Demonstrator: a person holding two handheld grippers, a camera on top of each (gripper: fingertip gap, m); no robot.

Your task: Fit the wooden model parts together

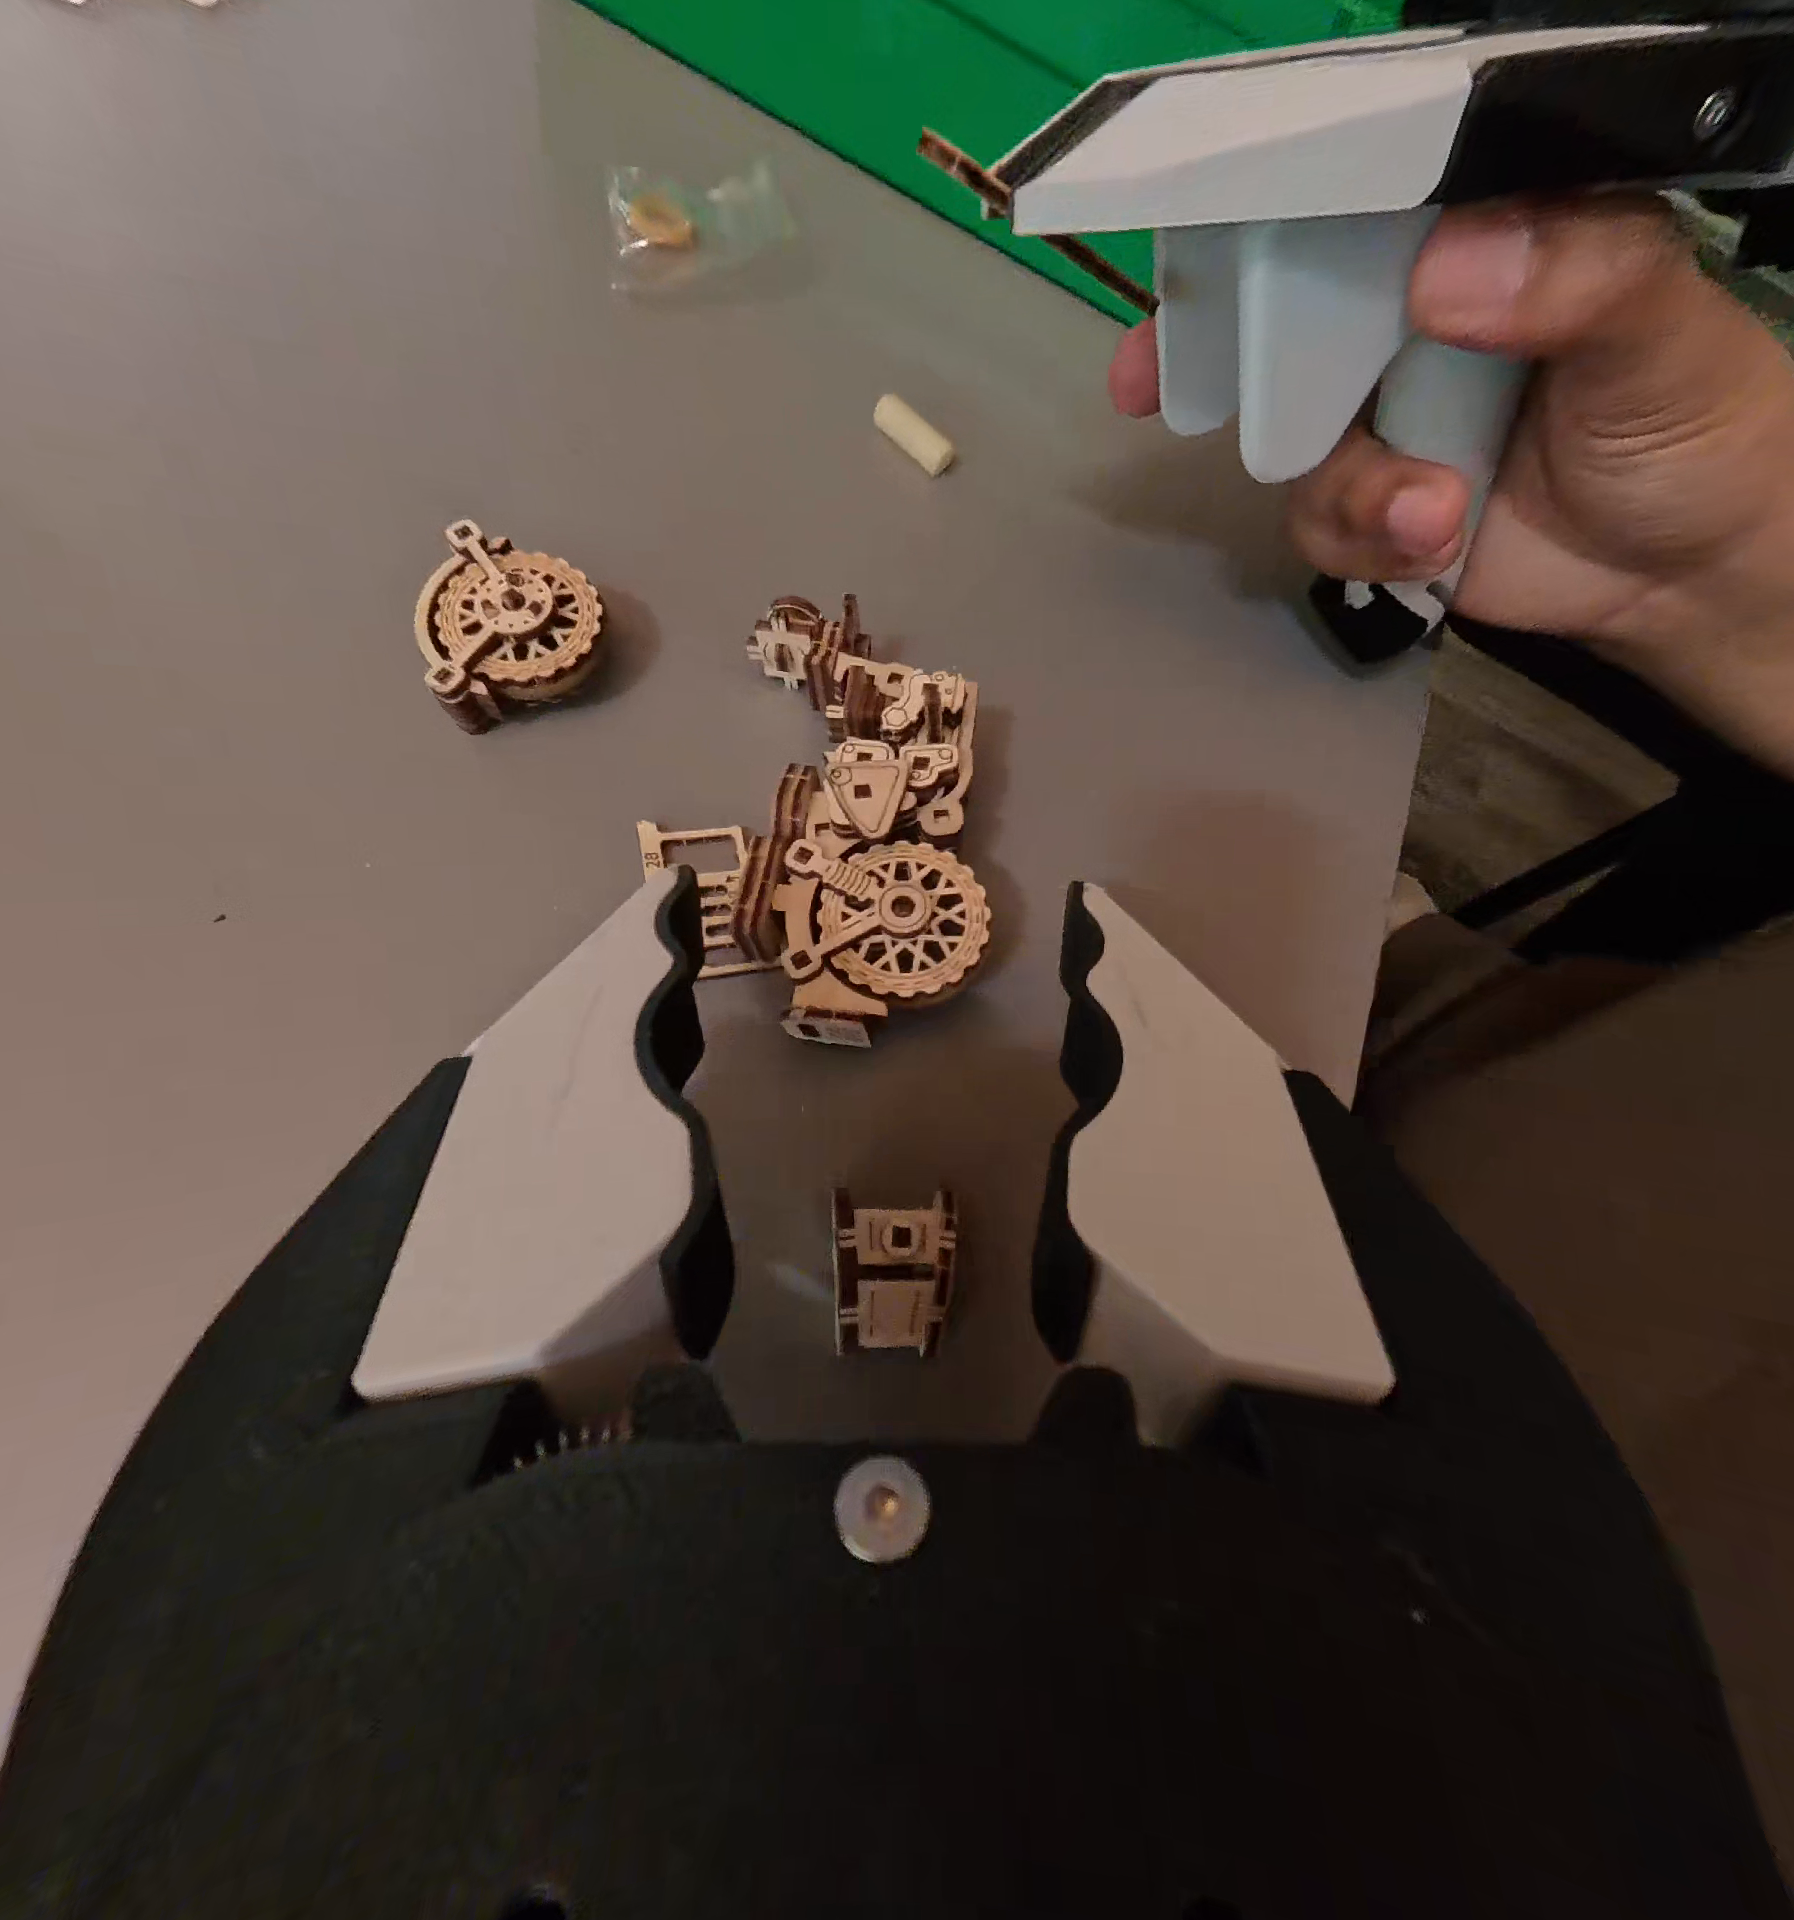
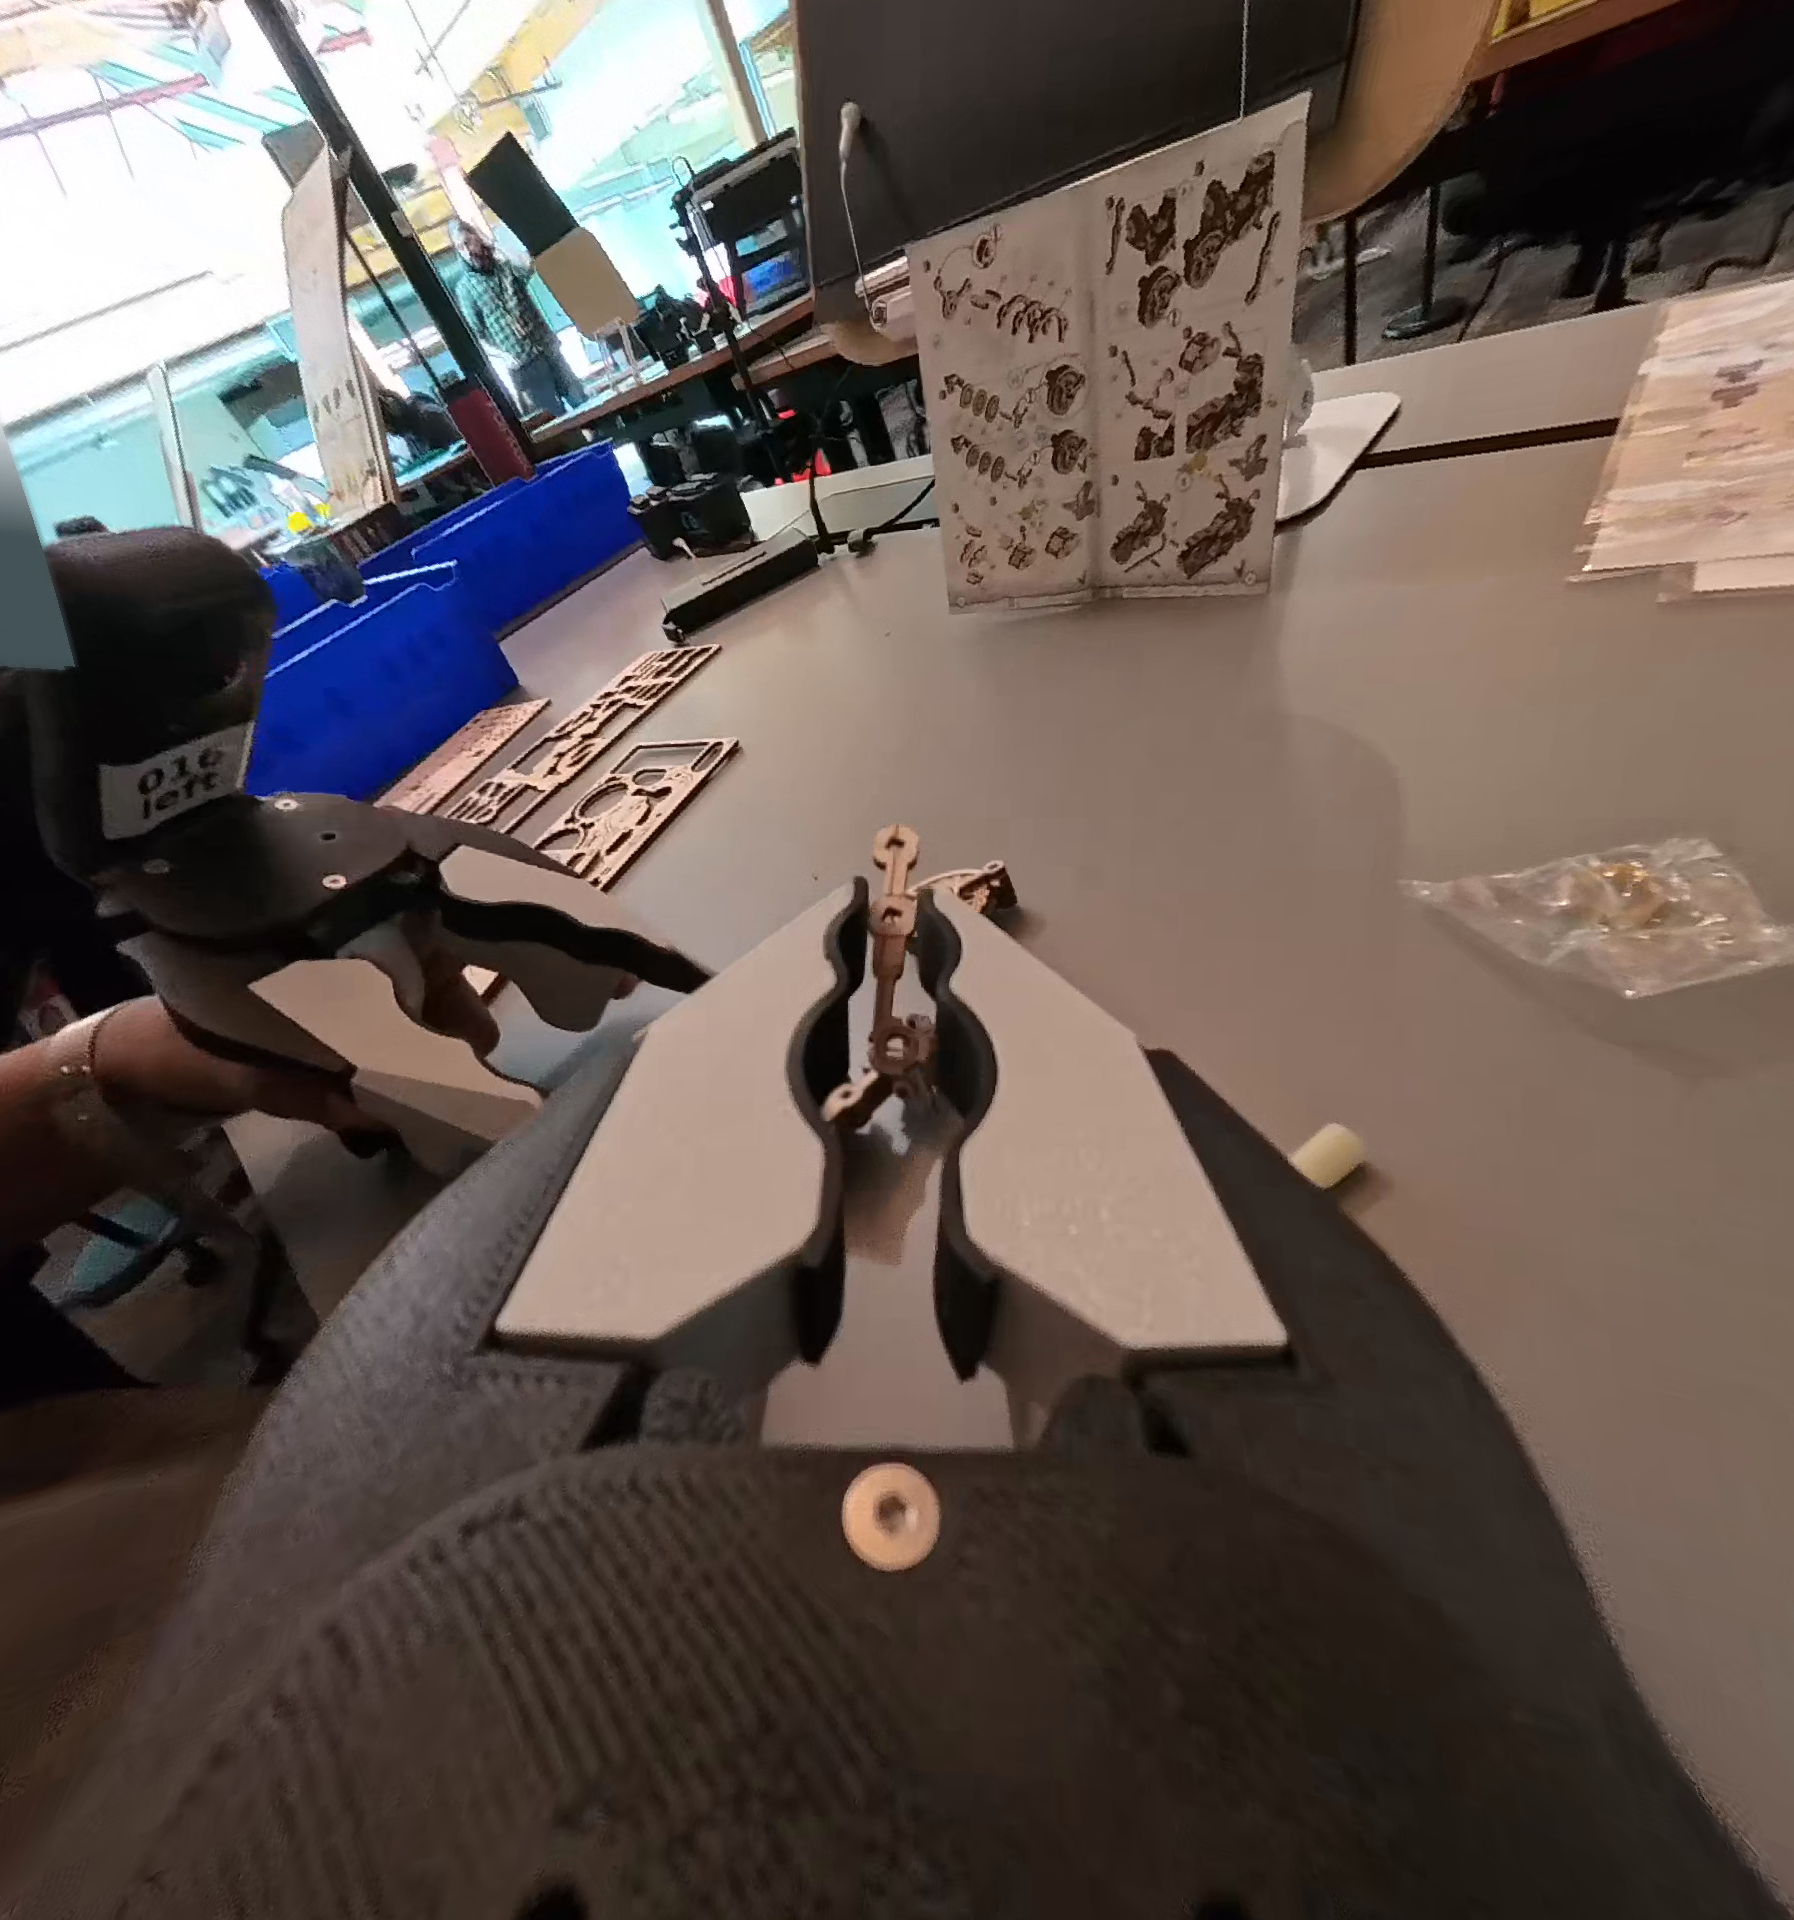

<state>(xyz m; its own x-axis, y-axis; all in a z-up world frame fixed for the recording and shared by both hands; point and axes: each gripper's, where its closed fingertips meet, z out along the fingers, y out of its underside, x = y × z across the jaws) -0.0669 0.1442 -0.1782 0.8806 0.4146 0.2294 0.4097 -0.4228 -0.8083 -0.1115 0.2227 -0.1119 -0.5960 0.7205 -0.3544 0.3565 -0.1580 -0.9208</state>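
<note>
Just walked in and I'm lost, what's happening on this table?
A person is building a wooden model with a handheld gripper in each hand. The right gripper is shut on a thin wooden strip, held up above the table. The left gripper is open and empty, hovering over a small block, with the wheeled assembly just ahead and a separate wheel farther left. An instruction sheet stands at the back.

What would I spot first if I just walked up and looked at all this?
Probably the pale laser-cut wooden model with a spoked wheel, lying on the grey table just ahead of the open left gripper. A separate wooden wheel piece sits off to its left. The right gripper pinches a thin brown wooden link strip, with a folded instruction sheet standing behind.
</note>
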